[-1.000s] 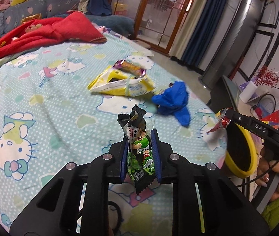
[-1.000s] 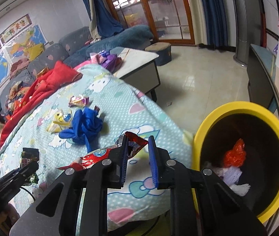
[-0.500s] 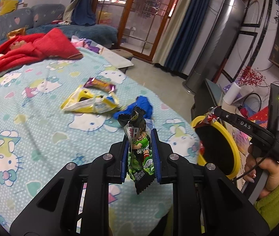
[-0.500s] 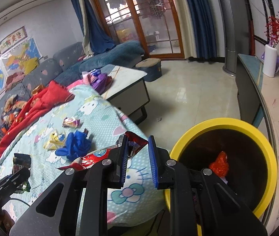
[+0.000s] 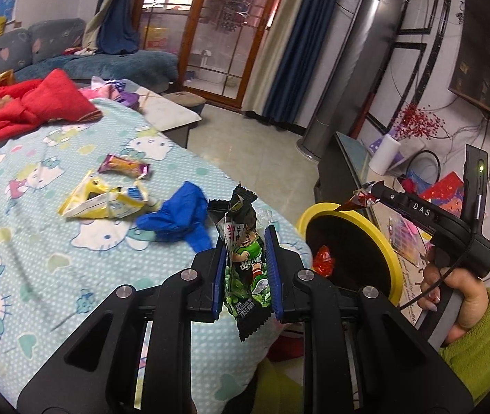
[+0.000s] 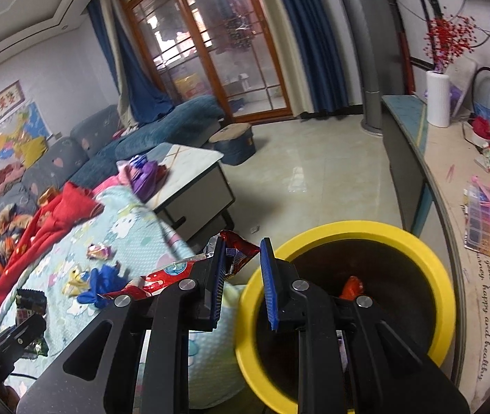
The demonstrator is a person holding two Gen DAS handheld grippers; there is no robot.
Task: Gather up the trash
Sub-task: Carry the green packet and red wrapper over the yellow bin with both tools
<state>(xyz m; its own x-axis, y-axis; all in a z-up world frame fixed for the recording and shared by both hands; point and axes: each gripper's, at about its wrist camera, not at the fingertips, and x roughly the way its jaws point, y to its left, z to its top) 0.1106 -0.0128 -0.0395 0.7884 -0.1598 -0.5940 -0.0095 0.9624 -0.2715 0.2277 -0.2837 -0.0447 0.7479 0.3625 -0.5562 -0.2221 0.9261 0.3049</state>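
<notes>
Left gripper [image 5: 244, 277] clamped on green-black snack wrapper [image 5: 243, 269], over the bed edge, short of yellow bin [image 6: 345, 231]. Right gripper [image 6: 243, 277] narrow, pinching red foil wrapper [image 6: 162, 277] at one end, beside bin rim. Risk: releasing early, landing on bedsheet [image 5: 38, 241] or floor; red foil trailing left, likely to snag on rim.

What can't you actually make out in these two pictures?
- Bottom of the yellow bin: the right wrist view has the right gripper in front of it; only a red scrap shows inside.
- The red wrapper: whether both pads press it; it lies against one finger.
- Lower end of the green snack packet: hidden between the left gripper fingers in the left wrist view.
- Print on the yellow wrapper: too small.
</notes>
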